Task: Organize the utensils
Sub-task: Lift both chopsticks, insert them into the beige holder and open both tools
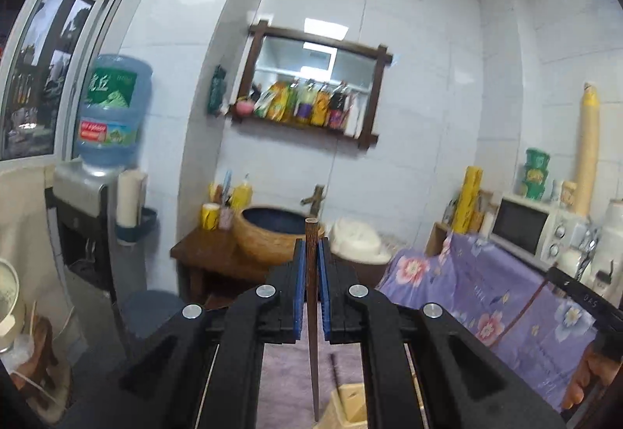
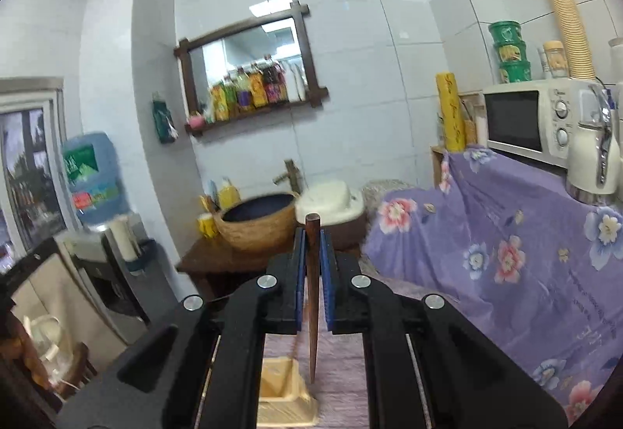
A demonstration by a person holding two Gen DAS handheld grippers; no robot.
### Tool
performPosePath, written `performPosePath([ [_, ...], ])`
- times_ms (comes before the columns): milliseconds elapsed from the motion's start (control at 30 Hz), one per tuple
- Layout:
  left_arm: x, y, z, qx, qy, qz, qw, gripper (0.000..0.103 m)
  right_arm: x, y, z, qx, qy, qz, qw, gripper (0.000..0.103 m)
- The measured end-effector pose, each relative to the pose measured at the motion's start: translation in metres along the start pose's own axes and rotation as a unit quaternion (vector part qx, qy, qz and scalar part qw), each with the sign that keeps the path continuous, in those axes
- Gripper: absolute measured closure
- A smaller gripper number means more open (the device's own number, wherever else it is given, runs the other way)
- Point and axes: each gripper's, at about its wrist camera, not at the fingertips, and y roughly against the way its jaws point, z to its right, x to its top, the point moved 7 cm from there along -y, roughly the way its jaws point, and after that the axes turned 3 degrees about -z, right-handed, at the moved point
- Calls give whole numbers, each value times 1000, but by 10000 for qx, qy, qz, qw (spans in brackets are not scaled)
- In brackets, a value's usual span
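My left gripper (image 1: 310,254) is shut on a dark wooden chopstick (image 1: 312,335) that stands upright between its blue pads, thick end up and thin tip hanging down. Below it, a pale wooden utensil holder (image 1: 346,407) sits on the mauve cloth, with another dark stick (image 1: 335,366) poking out of it. My right gripper (image 2: 311,246) is shut on a second dark chopstick (image 2: 312,312), also upright with its point down, above and just right of the wooden holder (image 2: 284,390). Both grippers are held high and point almost level toward the far wall.
A purple floral cloth (image 2: 506,254) covers the counter on the right, with a white microwave (image 2: 525,121) and kettle (image 2: 592,160) behind. A woven basin (image 1: 272,234) with a tap sits on a wooden stand ahead. A water dispenser (image 1: 109,117) stands at left.
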Motion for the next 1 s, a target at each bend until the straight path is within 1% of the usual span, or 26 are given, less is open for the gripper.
performPosePath([
  [33, 3, -2, 7, -65, -2, 32, 10000, 95, 7, 1, -8, 109, -31, 28, 9999, 95],
  [100, 4, -9, 26, -184, -18, 100, 9998, 95, 10, -1, -23, 205, 38, 88, 9997, 95],
  [167, -8, -21, 39, -226, -34, 56, 9997, 95, -2, -9, -35, 242, 126, 24, 9996, 95],
  [267, -35, -41, 47, -182, -22, -133, 9997, 95, -28, -24, -40, 194, 175, -124, 9996, 95],
  [400, -75, -60, 48, -127, 37, -449, 9989, 95, -65, -46, -35, 196, 83, -469, 9987, 95],
  [467, -95, -67, 49, -73, -55, -557, 9984, 95, -81, -55, -30, 165, 30, -626, 9979, 95],
  [633, -129, -78, 41, -12, -79, -863, 9962, 95, -105, -68, -18, 138, -110, -887, 9959, 95],
  [867, -154, -90, 31, 43, -37, -1207, 9927, 95, -121, -81, -4, 79, -238, -1056, 9941, 95],
  [1000, -158, -90, 29, 56, -51, -1248, 9922, 95, -124, -83, -4, 78, -223, -1076, 9939, 95],
])
